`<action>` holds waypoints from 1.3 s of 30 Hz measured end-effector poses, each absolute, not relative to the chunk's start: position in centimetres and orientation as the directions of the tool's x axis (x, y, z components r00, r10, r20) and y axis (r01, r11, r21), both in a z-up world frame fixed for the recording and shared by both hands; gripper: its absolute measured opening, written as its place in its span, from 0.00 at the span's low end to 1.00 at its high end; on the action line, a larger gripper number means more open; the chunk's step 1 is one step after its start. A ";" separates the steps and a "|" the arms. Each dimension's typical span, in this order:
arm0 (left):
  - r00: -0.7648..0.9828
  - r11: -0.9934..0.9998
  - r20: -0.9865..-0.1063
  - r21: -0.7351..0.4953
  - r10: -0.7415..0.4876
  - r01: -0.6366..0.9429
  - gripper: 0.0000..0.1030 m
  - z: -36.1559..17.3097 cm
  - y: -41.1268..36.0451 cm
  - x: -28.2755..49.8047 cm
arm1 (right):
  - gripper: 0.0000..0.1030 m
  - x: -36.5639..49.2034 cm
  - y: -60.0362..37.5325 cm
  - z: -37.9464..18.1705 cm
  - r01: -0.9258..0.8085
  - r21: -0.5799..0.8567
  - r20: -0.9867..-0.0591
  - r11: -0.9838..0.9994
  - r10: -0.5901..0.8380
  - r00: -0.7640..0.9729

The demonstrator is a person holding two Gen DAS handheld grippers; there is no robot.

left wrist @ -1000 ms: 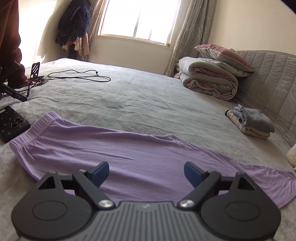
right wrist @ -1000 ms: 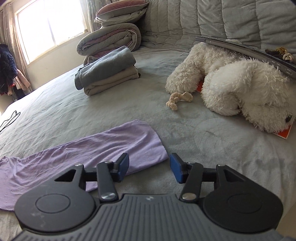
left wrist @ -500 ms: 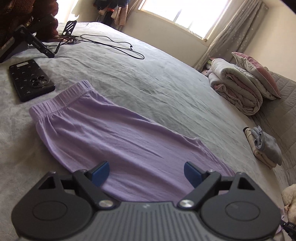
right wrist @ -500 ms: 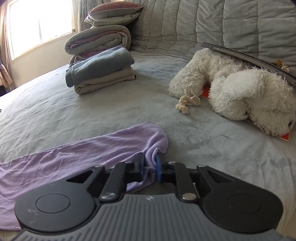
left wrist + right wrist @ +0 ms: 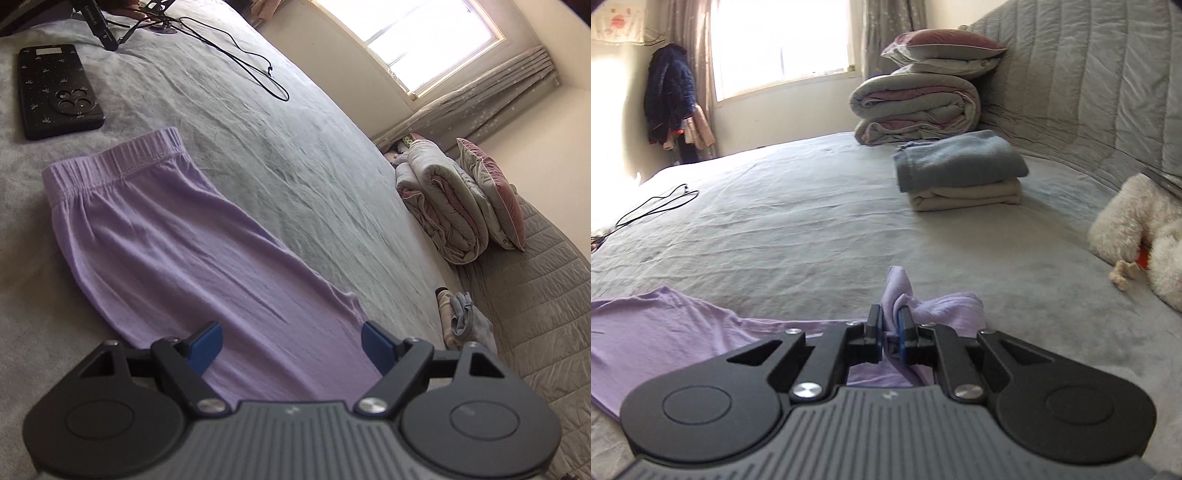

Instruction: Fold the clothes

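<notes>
Lilac trousers [image 5: 177, 258] spread long and flat across the grey bed [image 5: 295, 155], elastic waistband far left beside a black phone [image 5: 59, 88], legs running near and right toward the cuffs. Already laid one leg over the other, by the narrow single-width look of it, though that much only judged. Right gripper [image 5: 891, 328] clenched on the bunched cuff end [image 5: 938, 306], a peak of cloth sticking up between the blue pads, fabric lifted off the sheet there. Left gripper [image 5: 291, 345] released, jaws wide apart, hanging just above the middle of the legs with nothing between them.

Progress, judged: two folded garments, grey on beige [image 5: 960, 173], stacked far right near the rolled quilt [image 5: 916, 107], so part of the pile seems done; this pair mid-fold, lengthwise halving apparently in place, end-to-end halving left, with the cuff end in hand likely bound for the waistband.

Left wrist view only: waistband, phone, black cable [image 5: 240, 59] and the full flat run of cloth, showing no wrinkled heap along the way. Right wrist view only: the pinch itself, a white plush toy [image 5: 1137, 229] at far right, dark jacket [image 5: 668, 99] hanging by the window. Cuff end hidden from the left view behind its own gripper body; waistband out of the right view.
</notes>
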State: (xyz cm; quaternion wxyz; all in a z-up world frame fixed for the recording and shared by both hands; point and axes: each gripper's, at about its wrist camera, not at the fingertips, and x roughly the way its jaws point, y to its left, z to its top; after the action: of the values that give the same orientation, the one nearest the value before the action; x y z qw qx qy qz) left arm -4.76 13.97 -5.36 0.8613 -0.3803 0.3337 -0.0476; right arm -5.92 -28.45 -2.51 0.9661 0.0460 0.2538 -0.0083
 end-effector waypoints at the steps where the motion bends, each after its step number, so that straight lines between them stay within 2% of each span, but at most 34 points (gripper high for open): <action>1: 0.770 0.701 -0.532 -0.695 -0.351 -0.160 0.79 -5.4 13.8 -4.7 | 0.10 -5.8 -27.2 -2.2 0.004 0.080 -0.488 0.997 0.035 0.872; 11: 0.726 0.657 -0.502 -0.749 -0.471 -0.092 0.77 -6.1 12.5 -3.7 | 0.10 -5.7 -15.1 -1.0 -0.303 0.038 -0.467 0.952 0.286 0.837; 17: 0.677 0.613 -0.492 -0.786 -0.547 -0.076 0.64 -6.9 11.8 -3.1 | 0.10 -6.7 -9.9 -1.7 -0.405 0.021 -0.471 0.914 0.367 0.802; 23: 0.646 0.595 -0.482 -0.802 -0.591 -0.054 0.62 -7.3 10.7 -2.6 | 0.10 -7.6 -7.6 -2.4 -0.473 -0.005 -0.484 0.881 0.412 0.772; 25: 0.647 0.589 -0.485 -0.805 -0.588 -0.069 0.58 -7.5 10.7 -2.5 | 0.10 -7.8 -7.2 -2.6 -0.481 -0.003 -0.488 0.877 0.418 0.766; 28: 0.650 0.592 -0.499 -0.800 -0.573 -0.092 0.32 -7.8 10.6 -2.4 | 0.10 -8.0 -6.8 -2.8 -0.487 0.007 -0.492 0.873 0.427 0.758; 29: 0.650 0.596 -0.504 -0.797 -0.568 -0.098 0.16 -7.9 10.5 -2.4 | 0.10 -8.1 -6.7 -2.8 -0.488 0.015 -0.493 0.873 0.431 0.756; 30: 0.655 0.605 -0.508 -0.790 -0.560 -0.096 0.05 -7.7 10.4 -2.4 | 0.10 -8.1 -6.6 -2.9 -0.488 0.022 -0.494 0.873 0.433 0.754; 39: 0.701 0.759 -0.550 -0.651 -0.454 -0.019 0.04 -3.8 11.3 -1.8 | 0.11 -6.4 -4.1 -2.6 -0.460 0.187 -0.472 0.868 0.490 0.733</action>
State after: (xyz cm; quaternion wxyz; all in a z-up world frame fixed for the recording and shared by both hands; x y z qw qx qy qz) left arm -1.76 11.28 -3.81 0.8635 -0.3239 0.3654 -0.1258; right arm -6.40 -4.14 -2.58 0.9304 0.0290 0.2614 0.2555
